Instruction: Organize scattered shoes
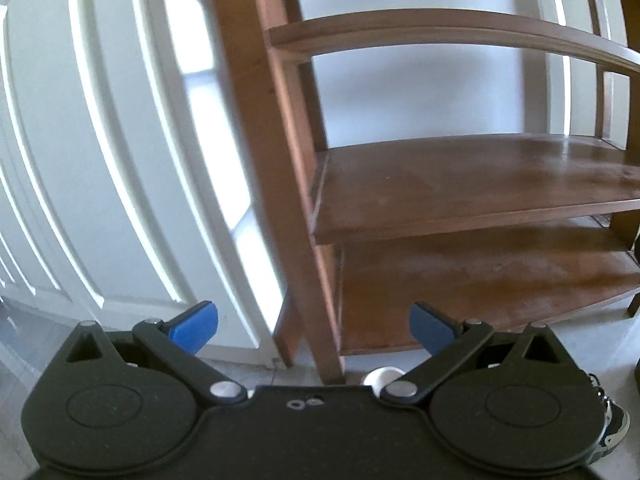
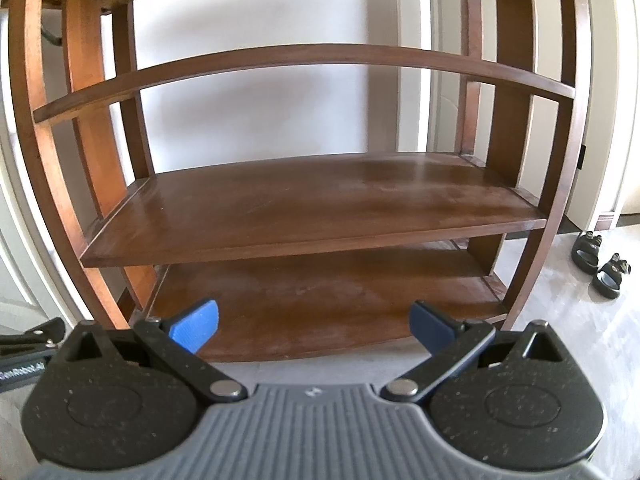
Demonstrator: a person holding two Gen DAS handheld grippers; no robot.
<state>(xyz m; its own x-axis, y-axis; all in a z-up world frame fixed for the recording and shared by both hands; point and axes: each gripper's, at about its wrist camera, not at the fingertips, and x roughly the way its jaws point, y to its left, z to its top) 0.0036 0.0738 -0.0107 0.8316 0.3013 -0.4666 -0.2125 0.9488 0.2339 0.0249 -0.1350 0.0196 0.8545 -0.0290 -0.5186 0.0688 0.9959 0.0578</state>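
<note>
A brown wooden shoe rack (image 2: 312, 208) with bare shelves stands against the wall, and its left side (image 1: 460, 184) shows in the left wrist view. My left gripper (image 1: 314, 326) is open with nothing between its blue pads, near the rack's front left leg. My right gripper (image 2: 314, 326) is open and holds nothing, facing the rack's lower shelves. A pair of black sandals (image 2: 600, 264) lies on the floor to the right of the rack. A blue and white sneaker (image 1: 612, 428) pokes out at the lower right behind the left gripper's body, and a white rounded object (image 1: 382, 378) sits below the leg.
A white panelled door (image 1: 100, 140) fills the left. A grey floor (image 2: 560, 320) spreads in front of the rack. The other gripper's black edge (image 2: 28, 344) shows at the far left of the right wrist view. A white door frame (image 2: 600, 120) stands right of the rack.
</note>
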